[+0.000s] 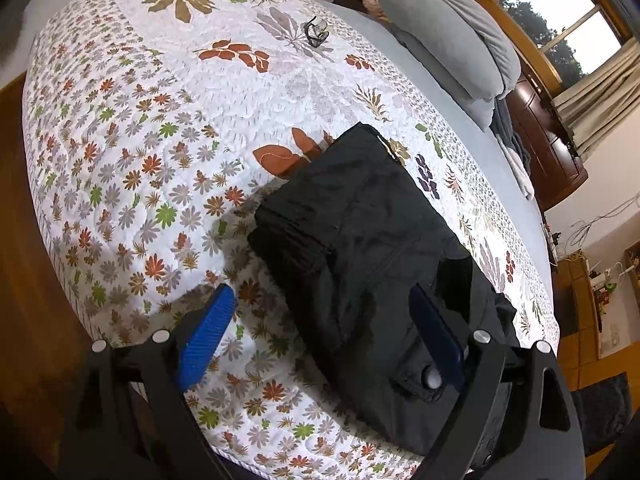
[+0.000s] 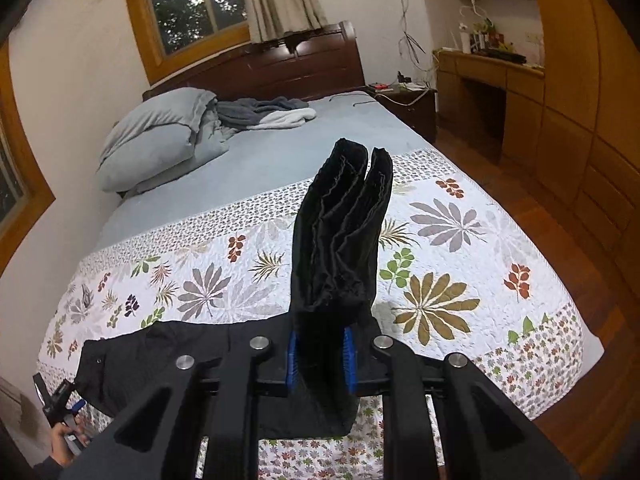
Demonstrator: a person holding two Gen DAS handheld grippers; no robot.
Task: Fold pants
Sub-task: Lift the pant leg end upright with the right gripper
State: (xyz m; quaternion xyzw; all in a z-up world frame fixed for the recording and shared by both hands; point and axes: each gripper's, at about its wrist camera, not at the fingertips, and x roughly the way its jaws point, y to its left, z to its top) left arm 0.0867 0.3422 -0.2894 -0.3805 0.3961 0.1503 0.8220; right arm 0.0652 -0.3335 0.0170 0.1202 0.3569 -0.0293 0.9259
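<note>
We held the black pants (image 2: 340, 240) over the quilt (image 2: 440, 216) at the foot of the bed, the right gripper (image 2: 320, 356) clenched on a stacked bundle of the leg ends, which stood up between its blue pads (image 2: 291, 360). The left gripper (image 1: 320, 332) hung released, jaws wide, one pad (image 1: 208, 332) above the quilt and the other above the waist end, where a button (image 1: 433, 378) showed. From that side the pants lay as a thick, partly folded block on the quilt.

To finish the fold well, we judged, the right gripper should carry the leg bundle low across onto the waist end and line up the edges before letting go, while the left pinned the waist so the block did not slide.

The quilt, white with printed leaves, covered only the bed's foot; beyond it lay a grey sheet (image 2: 280, 152), a heaped grey duvet (image 2: 160, 140), a dark headboard (image 2: 300, 64), a curtained window (image 2: 192, 4), a wooden desk (image 2: 488, 68) and a wood floor (image 2: 540, 208).
</note>
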